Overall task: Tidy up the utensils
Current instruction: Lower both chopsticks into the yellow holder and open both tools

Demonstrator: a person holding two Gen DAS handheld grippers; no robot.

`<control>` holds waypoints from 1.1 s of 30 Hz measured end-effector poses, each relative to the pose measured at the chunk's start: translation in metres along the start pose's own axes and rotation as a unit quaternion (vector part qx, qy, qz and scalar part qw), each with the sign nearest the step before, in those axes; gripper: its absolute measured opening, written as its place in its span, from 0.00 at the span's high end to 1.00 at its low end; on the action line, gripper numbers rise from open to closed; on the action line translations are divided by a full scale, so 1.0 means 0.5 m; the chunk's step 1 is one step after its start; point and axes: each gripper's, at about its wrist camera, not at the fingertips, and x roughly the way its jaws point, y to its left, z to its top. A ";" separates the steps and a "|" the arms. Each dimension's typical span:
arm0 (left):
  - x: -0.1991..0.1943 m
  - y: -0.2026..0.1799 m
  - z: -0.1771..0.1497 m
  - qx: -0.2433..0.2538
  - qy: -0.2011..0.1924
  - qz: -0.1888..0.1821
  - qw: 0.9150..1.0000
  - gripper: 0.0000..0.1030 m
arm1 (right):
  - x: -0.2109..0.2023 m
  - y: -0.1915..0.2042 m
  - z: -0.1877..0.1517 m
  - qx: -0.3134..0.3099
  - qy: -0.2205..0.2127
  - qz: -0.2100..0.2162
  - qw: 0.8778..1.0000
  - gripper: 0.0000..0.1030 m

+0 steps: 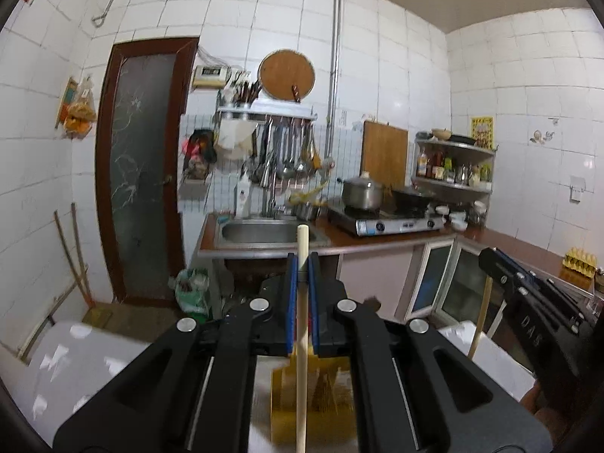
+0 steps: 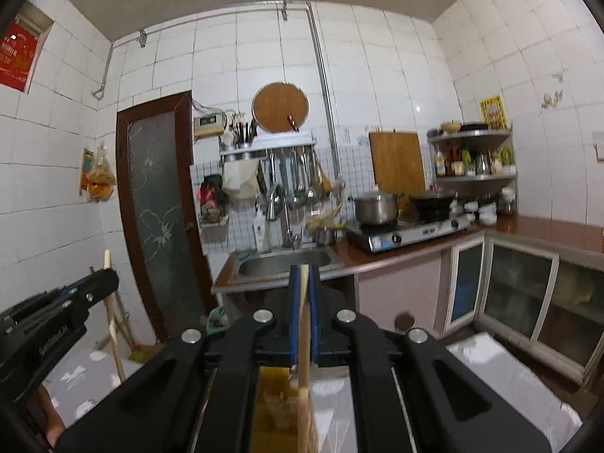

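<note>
Wooden round sticks stand clenched upright, one in each black claw: left (image 1: pixel 302 264), right (image 2: pixel 304 275).

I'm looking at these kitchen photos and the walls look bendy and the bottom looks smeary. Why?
In the left wrist view the fisheye lens bows the tiled wall and door, and the yellow thing under the left gripper is smeared. In the right wrist view the tiles curve too, and the stick in the right gripper looks soft.
</note>
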 end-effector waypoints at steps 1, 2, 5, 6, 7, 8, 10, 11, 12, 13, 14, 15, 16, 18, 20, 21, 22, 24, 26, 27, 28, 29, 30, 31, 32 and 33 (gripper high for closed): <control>0.016 -0.001 0.009 0.002 -0.009 -0.008 1.000 0.96 | 0.015 0.004 0.003 -0.001 -0.008 -0.002 1.000 0.95; 0.029 -0.005 0.014 0.003 -0.017 -0.017 1.000 0.96 | 0.030 0.004 0.007 0.003 -0.016 -0.003 1.000 0.95; 0.067 -0.017 0.031 0.014 -0.045 -0.020 0.999 0.96 | 0.063 -0.007 0.014 0.023 -0.040 0.003 0.999 0.95; 0.078 -0.017 0.035 0.011 -0.056 -0.016 0.998 0.96 | 0.068 -0.013 0.016 0.032 -0.046 0.004 0.998 0.95; 0.089 -0.018 0.038 0.008 -0.066 -0.014 0.998 0.96 | 0.076 -0.020 0.018 0.045 -0.053 0.006 0.998 0.95; 0.099 -0.020 0.039 0.007 -0.069 -0.015 0.997 0.96 | 0.085 -0.025 0.018 0.052 -0.058 0.005 0.997 0.95; 0.121 -0.023 0.028 0.005 -0.073 -0.015 0.997 0.96 | 0.105 -0.025 0.010 0.054 -0.058 0.006 0.997 0.95; 0.136 -0.025 0.017 0.008 -0.072 -0.013 0.997 0.96 | 0.119 -0.024 0.003 0.051 -0.058 0.005 0.997 0.95; 0.151 -0.027 0.004 0.011 -0.068 -0.011 0.998 0.96 | 0.128 -0.024 -0.002 0.050 -0.058 0.005 0.997 0.95; 0.164 -0.028 -0.010 0.011 -0.066 -0.008 0.998 0.96 | 0.137 -0.025 -0.008 0.053 -0.058 0.007 0.997 0.95; 0.175 -0.024 -0.022 0.010 -0.061 -0.008 0.998 0.96 | 0.145 -0.025 -0.015 0.056 -0.056 0.012 0.997 0.95; 0.183 -0.021 -0.031 0.009 -0.058 -0.009 0.998 0.96 | 0.151 -0.022 -0.022 0.054 -0.053 0.015 0.997 0.95; 0.195 -0.021 -0.046 0.012 -0.052 -0.005 0.999 0.96 | 0.158 -0.017 -0.027 0.048 -0.056 0.015 0.997 0.95; 0.216 -0.013 -0.066 0.014 -0.045 0.004 0.999 0.96 | 0.166 -0.007 -0.043 0.027 -0.052 0.010 0.998 0.95; 0.231 0.001 -0.093 0.005 -0.029 0.010 1.000 0.96 | 0.182 -0.002 -0.068 0.011 -0.037 0.004 0.999 0.95; 0.239 0.006 -0.103 0.003 -0.022 0.013 1.000 0.96 | 0.186 -0.001 -0.079 0.007 -0.029 0.003 1.000 0.95; 0.245 0.011 -0.114 0.002 -0.015 0.019 1.000 0.96 | 0.195 -0.002 -0.093 0.003 -0.017 0.000 1.000 0.95; 0.255 0.020 -0.128 0.004 -0.001 0.025 1.000 0.96 | 0.211 -0.004 -0.114 -0.001 0.004 -0.005 1.000 0.95; 0.258 0.028 -0.134 0.006 0.009 0.030 0.999 0.96 | 0.224 -0.008 -0.132 0.000 0.031 -0.006 0.999 0.95; 0.257 0.033 -0.135 0.007 0.014 0.033 0.999 0.96 | 0.229 -0.009 -0.138 0.001 0.044 -0.002 0.999 0.95; 0.253 0.039 -0.133 0.005 0.019 0.034 0.999 0.96 | 0.230 -0.009 -0.142 -0.002 0.054 0.001 0.999 0.94; 0.246 0.043 -0.133 0.004 0.021 0.035 0.999 0.95 | 0.227 -0.006 -0.147 -0.010 0.064 -0.004 0.998 0.93; 0.237 0.048 -0.128 0.005 0.025 0.037 0.999 0.92 | 0.224 -0.006 -0.148 -0.015 0.070 -0.011 0.997 0.92; 0.224 0.056 -0.122 0.008 0.028 0.040 0.999 0.79 | 0.215 -0.010 -0.146 -0.017 0.075 -0.017 0.997 0.81; 0.205 0.064 -0.118 0.008 0.028 0.044 0.999 0.55 | 0.202 -0.017 -0.141 -0.012 0.077 -0.020 0.997 0.53; 0.187 0.074 -0.114 0.008 0.027 0.052 0.998 0.43 | 0.191 -0.022 -0.138 -0.007 0.077 -0.023 0.997 0.39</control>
